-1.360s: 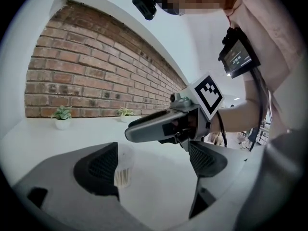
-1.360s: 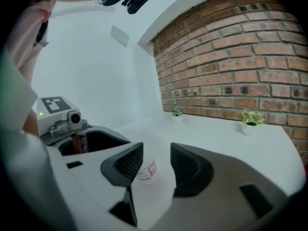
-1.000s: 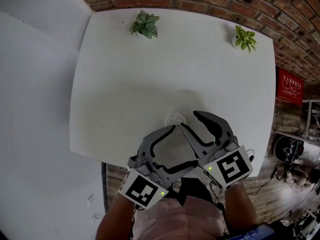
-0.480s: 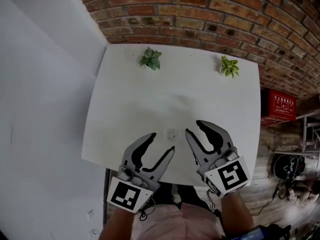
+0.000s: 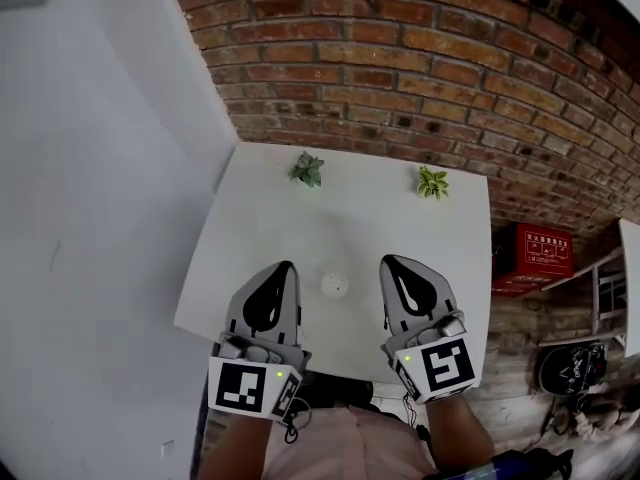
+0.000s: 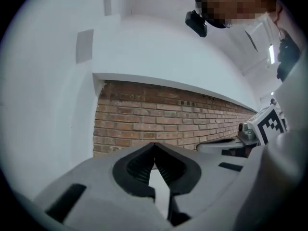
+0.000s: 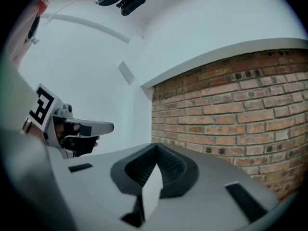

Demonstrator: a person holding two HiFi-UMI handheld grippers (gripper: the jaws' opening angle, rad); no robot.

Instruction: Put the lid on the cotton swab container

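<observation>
Fingers (image 5: pixel 268 306) of the left gripper (image 5: pixel 287 267) and right gripper (image 5: pixel 388 263), spread wide a moment ago, have just closed empty and risen off the table (image 5: pixel 400 223), leaving the small round container (image 5: pixel 335 285) between them, apparently lidded, so the task looks finished.

Left hand-held gripper (image 5: pixel 284 269), right hand-held gripper (image 5: pixel 389 265): just closed.
</observation>
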